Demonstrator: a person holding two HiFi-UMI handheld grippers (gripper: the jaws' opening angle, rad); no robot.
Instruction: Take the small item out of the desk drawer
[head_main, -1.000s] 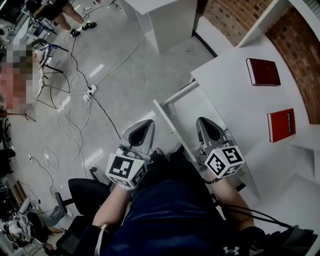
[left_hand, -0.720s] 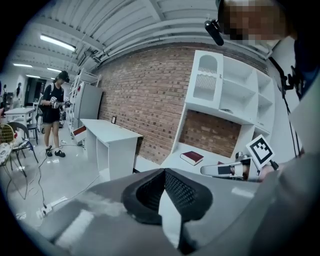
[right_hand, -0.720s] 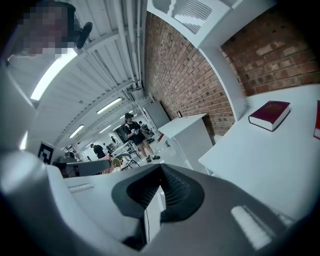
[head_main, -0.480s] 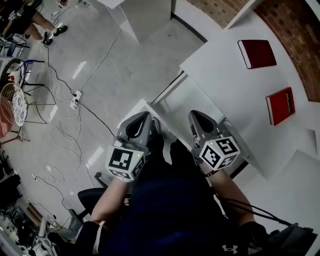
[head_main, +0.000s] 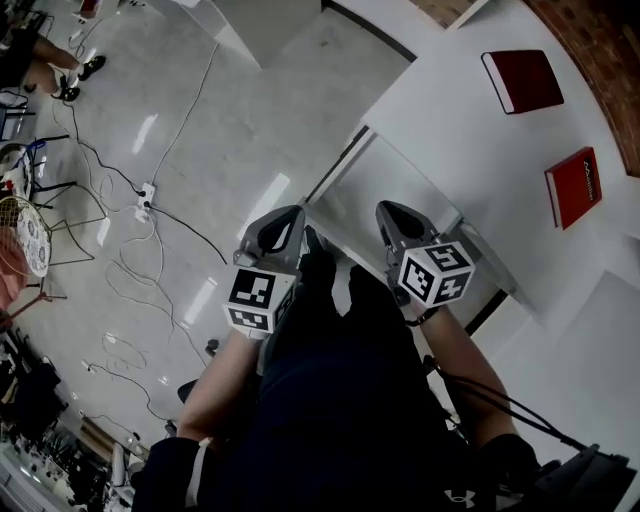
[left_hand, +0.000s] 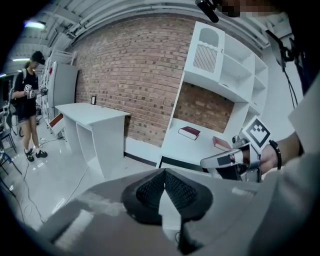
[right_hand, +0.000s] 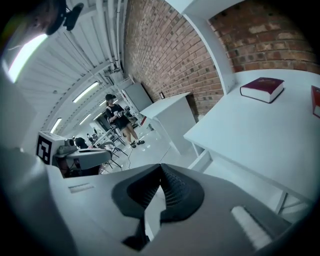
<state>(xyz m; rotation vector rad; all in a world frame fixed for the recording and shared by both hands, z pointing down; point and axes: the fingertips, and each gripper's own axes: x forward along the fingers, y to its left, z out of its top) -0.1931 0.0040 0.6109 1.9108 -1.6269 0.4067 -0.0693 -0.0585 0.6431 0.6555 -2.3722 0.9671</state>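
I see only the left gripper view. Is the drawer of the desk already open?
Observer: Yes. The head view shows the drawer pulled out from under the desk.
Operator: And the right gripper, is it open?
Observer: No. In its own view the right gripper has its jaws together, with nothing between them.
Operator: Is anything visible inside the drawer?
Observer: No. The part of its floor that shows is bare.

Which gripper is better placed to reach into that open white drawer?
Probably right: the right gripper hangs over the drawer, while the left gripper sits by its outer end. Both are shut.
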